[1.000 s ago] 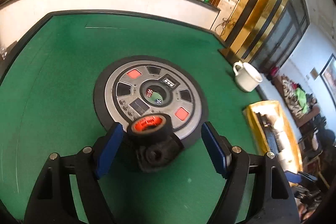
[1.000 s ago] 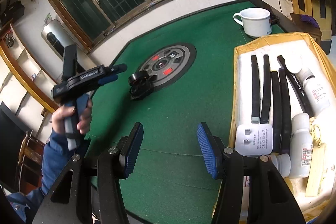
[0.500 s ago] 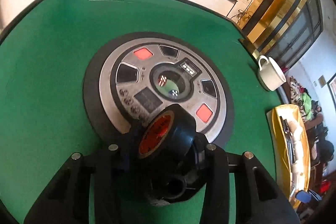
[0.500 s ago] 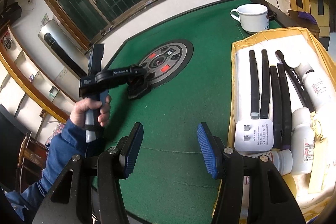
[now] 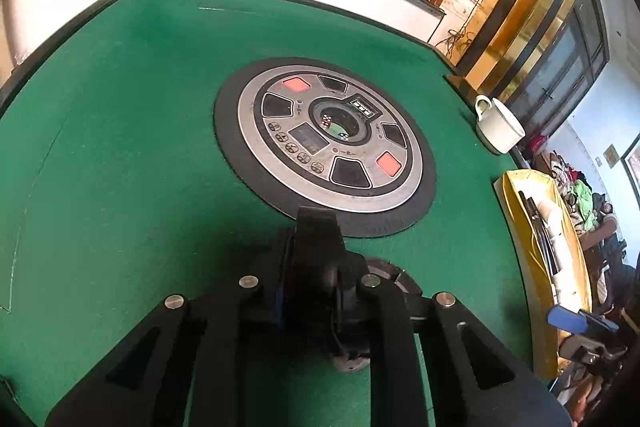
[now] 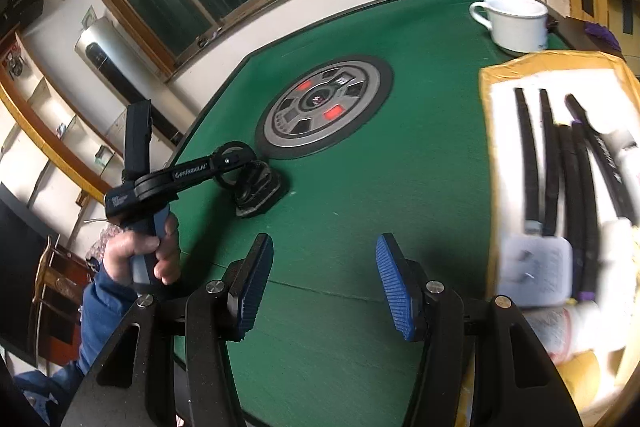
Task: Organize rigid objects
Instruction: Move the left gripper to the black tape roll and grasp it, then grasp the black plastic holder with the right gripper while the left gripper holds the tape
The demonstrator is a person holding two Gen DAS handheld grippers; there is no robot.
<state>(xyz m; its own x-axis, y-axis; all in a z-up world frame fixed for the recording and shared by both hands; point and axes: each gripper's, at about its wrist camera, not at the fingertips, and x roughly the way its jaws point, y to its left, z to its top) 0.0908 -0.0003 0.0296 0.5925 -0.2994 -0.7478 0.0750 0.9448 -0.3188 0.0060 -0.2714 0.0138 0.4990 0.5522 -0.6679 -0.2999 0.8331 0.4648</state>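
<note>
On the green table, just short of the round console, my left tool has clamped the black tape roll; its lower half seems hidden. My right tool hangs half-open, empty.

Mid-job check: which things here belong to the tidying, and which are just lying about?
Job:
- left gripper, shut on the black mount
- right gripper, open, empty
- yellow box holding black straps, white bottles and a plug

Lying about:
- white mug
- round control panel set in the green table
</note>
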